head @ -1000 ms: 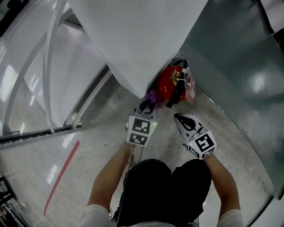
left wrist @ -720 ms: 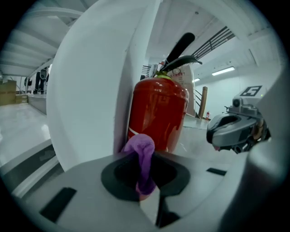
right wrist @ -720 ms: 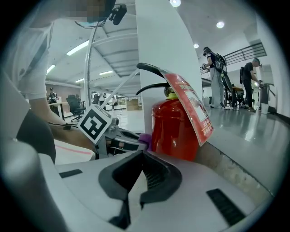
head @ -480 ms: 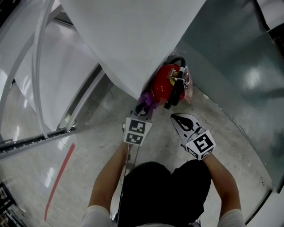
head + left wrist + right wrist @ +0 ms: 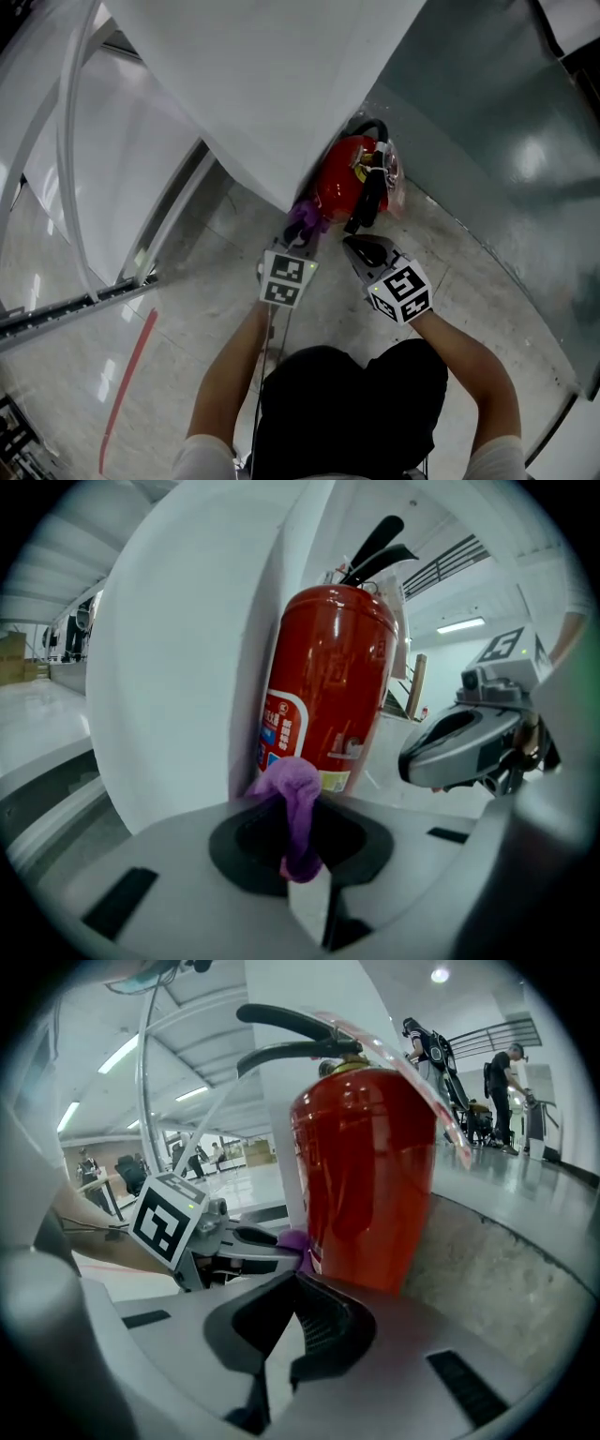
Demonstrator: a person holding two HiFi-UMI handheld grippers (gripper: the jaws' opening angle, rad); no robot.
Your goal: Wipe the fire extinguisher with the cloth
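A red fire extinguisher (image 5: 345, 180) with a black handle stands on the floor in the corner between a white pillar and a grey wall. My left gripper (image 5: 302, 228) is shut on a purple cloth (image 5: 306, 216), which touches the cylinder's lower left side. In the left gripper view the cloth (image 5: 294, 794) hangs over the jaws in front of the extinguisher (image 5: 328, 677). My right gripper (image 5: 360, 249) is just in front of the extinguisher's base, jaws together and empty. The right gripper view shows the extinguisher (image 5: 373, 1176) close ahead, with the cloth (image 5: 292, 1239) at its left.
The white pillar (image 5: 281, 84) rises behind and left of the extinguisher, the grey wall (image 5: 487, 122) to its right. A metal floor track (image 5: 84, 300) and a red floor line (image 5: 131, 370) lie to the left. People (image 5: 506, 1072) stand far off.
My right gripper has swung left and sunk toward the extinguisher's base. The left gripper with the cloth has dropped a little along the cylinder's side.
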